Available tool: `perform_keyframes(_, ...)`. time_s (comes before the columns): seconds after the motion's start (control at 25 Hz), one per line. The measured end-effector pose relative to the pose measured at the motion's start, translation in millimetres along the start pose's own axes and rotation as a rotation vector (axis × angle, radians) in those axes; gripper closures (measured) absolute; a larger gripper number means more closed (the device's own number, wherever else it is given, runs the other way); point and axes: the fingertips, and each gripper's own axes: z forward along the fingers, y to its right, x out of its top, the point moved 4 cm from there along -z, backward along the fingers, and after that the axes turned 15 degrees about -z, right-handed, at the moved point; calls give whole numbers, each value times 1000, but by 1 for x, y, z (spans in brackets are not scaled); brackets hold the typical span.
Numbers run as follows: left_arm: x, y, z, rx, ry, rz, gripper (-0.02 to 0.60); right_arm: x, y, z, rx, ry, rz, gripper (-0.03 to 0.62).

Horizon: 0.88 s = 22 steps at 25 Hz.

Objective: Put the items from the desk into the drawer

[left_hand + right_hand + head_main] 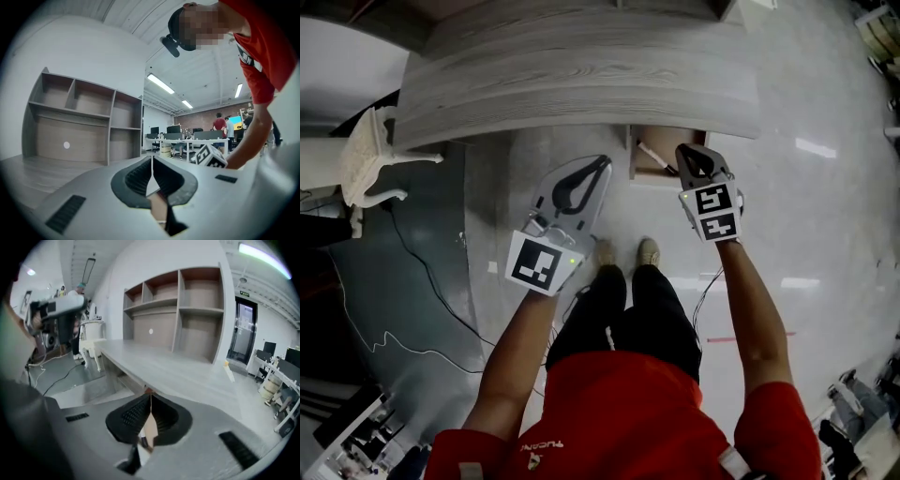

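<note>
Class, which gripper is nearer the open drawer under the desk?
Right. The right gripper sits at the drawer's front right corner; the left gripper is clear of it, off to its left.

Honestly, nothing legible here. The red shirt [619, 412] has small white lettering [546, 448] near its collar, upside down and too tiny to make out. A green sign [243, 294] over the far doorway on the right is pure blur. The marker cube [715, 212] shows only black-and-white patterns.
</note>
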Motion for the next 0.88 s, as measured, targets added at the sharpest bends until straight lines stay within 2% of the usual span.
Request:
perform_keyframes(0.2, 19, 23, 5, -40, 26, 13, 568, 60, 18, -63, -64, 179, 4, 588)
perform_keyframes(0.48, 72, 60, 7, -86, 94, 31, 568, 142, 31, -163, -134, 425, 32, 589)
perform_keyframes(0.68, 107, 78, -1, -130, 140, 48, 568, 180, 27, -213, -154, 565, 32, 589)
perform_keyframes(0.88, 127, 90, -16, -157, 170, 54, 568, 199, 13, -244, -176, 672, 53, 589)
